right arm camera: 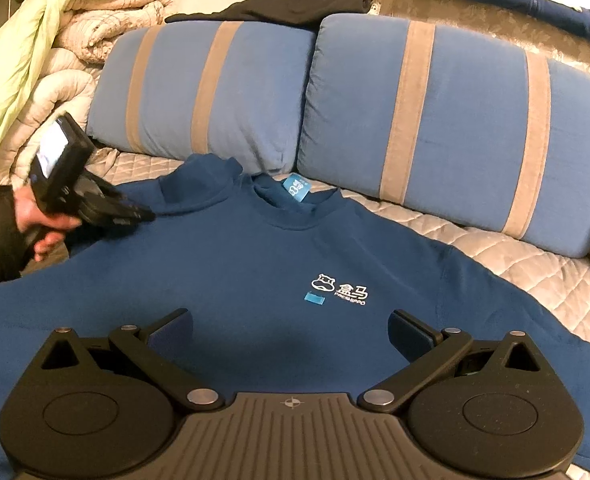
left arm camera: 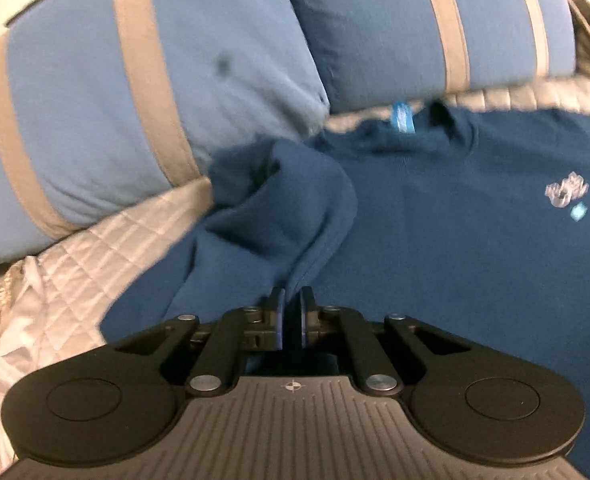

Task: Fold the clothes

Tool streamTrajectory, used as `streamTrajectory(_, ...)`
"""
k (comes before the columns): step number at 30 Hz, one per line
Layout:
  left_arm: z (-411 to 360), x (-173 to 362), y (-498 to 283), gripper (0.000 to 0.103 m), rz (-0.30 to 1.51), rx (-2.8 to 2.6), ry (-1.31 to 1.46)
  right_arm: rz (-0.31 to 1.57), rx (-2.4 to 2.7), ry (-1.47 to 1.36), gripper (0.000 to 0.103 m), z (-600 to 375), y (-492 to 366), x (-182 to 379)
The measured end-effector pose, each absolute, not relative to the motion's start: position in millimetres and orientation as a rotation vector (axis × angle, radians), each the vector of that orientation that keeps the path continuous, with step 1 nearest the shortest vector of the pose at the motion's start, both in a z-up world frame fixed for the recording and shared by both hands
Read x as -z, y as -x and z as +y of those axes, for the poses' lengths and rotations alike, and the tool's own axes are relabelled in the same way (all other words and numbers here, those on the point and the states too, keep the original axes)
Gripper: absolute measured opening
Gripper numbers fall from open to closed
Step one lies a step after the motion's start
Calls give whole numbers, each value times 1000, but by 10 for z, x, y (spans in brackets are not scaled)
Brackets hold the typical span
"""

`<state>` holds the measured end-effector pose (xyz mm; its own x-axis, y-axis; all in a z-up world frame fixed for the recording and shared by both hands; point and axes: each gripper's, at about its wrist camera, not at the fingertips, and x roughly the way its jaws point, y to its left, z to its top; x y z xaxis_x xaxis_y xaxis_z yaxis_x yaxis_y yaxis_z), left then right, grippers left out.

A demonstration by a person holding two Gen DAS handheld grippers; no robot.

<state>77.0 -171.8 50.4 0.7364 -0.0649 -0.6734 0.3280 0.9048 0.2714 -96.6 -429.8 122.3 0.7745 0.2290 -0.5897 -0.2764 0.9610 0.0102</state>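
Barely started: left gripper pinches the blue sweatshirt sleeve, right gripper hangs spread (every fold's left).

We are listing one readable mark only: on the chest of the dark blue long-sleeved sweatshirt, a white printed logo is showing a hippo-head outline, two Chinese characters reading 盒马, and beneath them small Latin capitals that we are reading as FRESHIPPO. Just below it a small light-blue patch is sitting, with no legible text. The light-blue neck label is carrying white print too small for us to read.
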Motion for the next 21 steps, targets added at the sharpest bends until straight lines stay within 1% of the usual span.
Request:
streamTrajectory(1,-1683,-572,-737,6,705,217,-381,633,-273,88,103,-4283,959,-1218)
streamTrajectory(7,-1321,-805,-499,6,646,113,-362,644,-286,158,103,-4177,948,-1192)
streamTrajectory(12,-968,-843,-247,7,630,41,-331,669,-314,204,103,-4086,911,-1160)
streamTrajectory(14,-858,-827,-176,10,628,16,-322,679,-325,217,103,-4054,898,-1144)
streamTrajectory(16,-774,-803,-129,10,624,-13,-327,686,-331,227,103,-4028,890,-1134)
streamTrajectory(17,-741,-794,-111,14,621,-32,-330,689,-331,233,103,-4017,890,-1130)
streamTrajectory(18,-713,-803,-86,24,613,-41,-327,690,-330,237,103,-4011,893,-1127)
streamTrajectory(19,-685,-822,-55,31,603,-42,-318,689,-328,241,103,-4006,897,-1126)
streamTrajectory(20,-678,-852,-11,41,585,-28,-312,688,-324,243,103,-4006,902,-1127)
streamTrajectory(21,-684,-890,42,47,561,-4,-308,685,-319,244,103,-4006,911,-1131)
